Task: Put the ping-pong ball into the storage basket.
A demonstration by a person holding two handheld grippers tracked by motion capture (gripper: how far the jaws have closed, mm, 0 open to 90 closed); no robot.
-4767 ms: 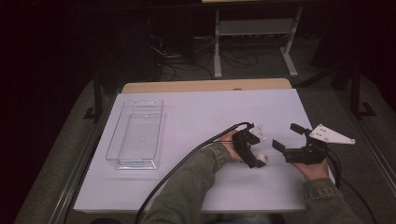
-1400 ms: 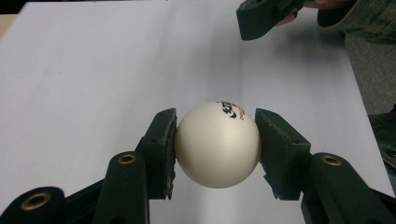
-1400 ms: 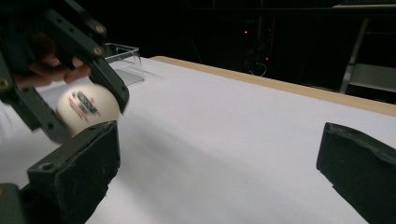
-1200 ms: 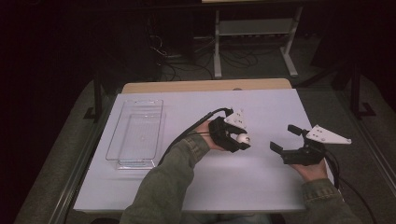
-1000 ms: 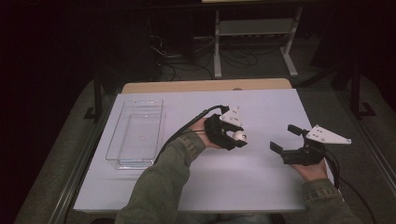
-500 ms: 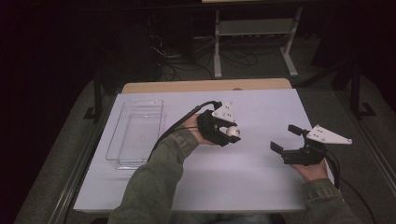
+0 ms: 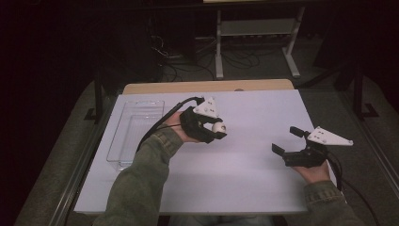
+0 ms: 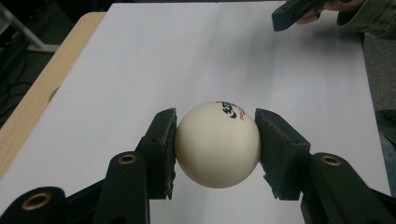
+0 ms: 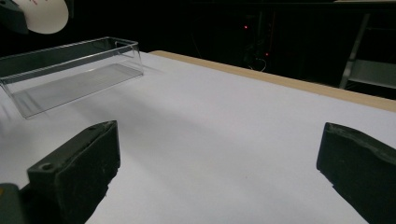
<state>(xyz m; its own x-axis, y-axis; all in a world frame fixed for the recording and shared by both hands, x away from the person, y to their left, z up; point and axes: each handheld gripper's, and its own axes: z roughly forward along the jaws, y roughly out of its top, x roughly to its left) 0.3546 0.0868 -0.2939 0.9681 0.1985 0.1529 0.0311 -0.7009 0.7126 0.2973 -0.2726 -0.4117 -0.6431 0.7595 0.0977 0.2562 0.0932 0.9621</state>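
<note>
Ball: white ping-pong ball [image 8: 217,143] w/ red-black logo, clamped between both pads of left gripper [image 7: 212,131], held above table [image 7: 254,188].
Right gripper [image 7: 288,141]: jaws wide apart, nothing between, at 3 o'clock of ball, well apart.
Tray: clear plastic bin [image 7: 134,132] at 9 o'clock, near left hand [image 7: 181,132].

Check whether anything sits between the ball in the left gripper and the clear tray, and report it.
Nothing visible does. The left gripper holds the white ball above bare white table, and the clear tray lies open-topped and empty past the person's wrist. The right gripper rests well off to the other side.
</note>
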